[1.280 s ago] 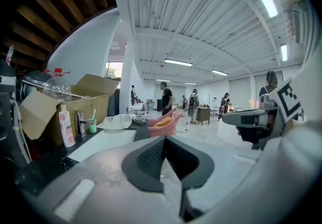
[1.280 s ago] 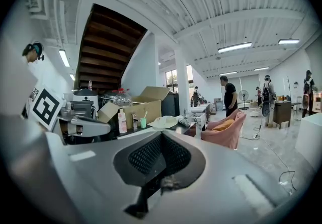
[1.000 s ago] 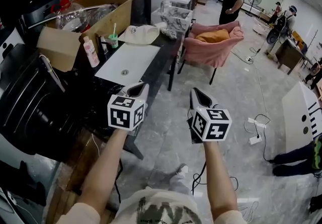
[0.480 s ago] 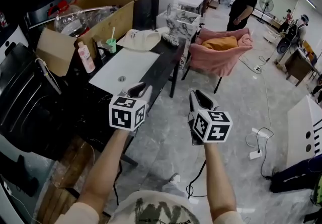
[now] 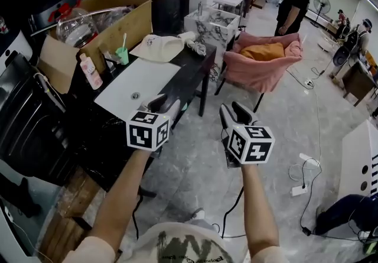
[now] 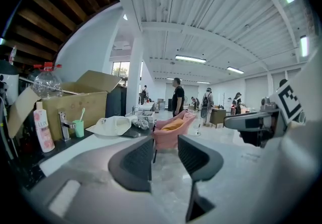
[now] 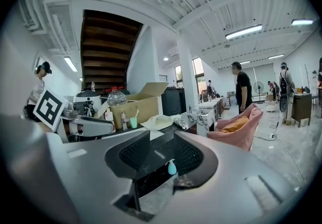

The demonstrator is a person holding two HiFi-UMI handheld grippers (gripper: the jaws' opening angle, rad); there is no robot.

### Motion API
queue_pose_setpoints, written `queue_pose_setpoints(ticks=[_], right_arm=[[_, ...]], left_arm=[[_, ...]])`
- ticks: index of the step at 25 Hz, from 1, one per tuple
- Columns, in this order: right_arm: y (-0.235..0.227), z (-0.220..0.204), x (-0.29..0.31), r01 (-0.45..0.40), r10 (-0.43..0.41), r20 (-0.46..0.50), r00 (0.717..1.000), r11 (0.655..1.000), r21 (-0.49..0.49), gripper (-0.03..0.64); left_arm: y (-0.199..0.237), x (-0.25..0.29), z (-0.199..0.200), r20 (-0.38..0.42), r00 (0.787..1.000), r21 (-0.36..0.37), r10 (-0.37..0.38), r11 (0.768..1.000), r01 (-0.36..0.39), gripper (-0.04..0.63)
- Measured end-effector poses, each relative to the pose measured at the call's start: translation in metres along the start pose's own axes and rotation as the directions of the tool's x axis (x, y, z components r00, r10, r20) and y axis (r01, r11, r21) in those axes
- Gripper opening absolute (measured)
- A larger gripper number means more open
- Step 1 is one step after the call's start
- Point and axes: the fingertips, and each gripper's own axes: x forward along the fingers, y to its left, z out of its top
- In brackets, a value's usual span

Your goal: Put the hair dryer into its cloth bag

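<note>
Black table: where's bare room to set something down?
The white panel, bordered by the green cup and white cap, is bare except a small round fitting. The dark strip of black table right of it is also bare. Crowded: the left end, by cardboard box and pink bottle.

Bright ceiling strips (image 6: 190,59) light evenly; fisheye edges warp, foreground seemingly blurred.
</note>
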Motion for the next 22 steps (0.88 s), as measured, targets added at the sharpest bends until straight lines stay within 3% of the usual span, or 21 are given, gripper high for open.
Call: queue_pose_setpoints(ticks=[13, 22], right_arm=[[-0.058, 0.005, 0.032, -0.091, 0.091, -0.019, 0.996, 0.996, 0.0, 0.215], [-0.077, 0.008, 0.051, -0.143, 0.143, -0.027, 0.989, 0.99, 0.002, 0.253]], left_arm=[[-0.01, 0.056, 0.011, 0.004, 0.996, -0.034, 0.088, 0.996, -0.088, 0.251], [-0.007, 0.07, 0.023, 0.009, 0.99, -0.018, 0.141, 0.99, -0.141, 0.267]])
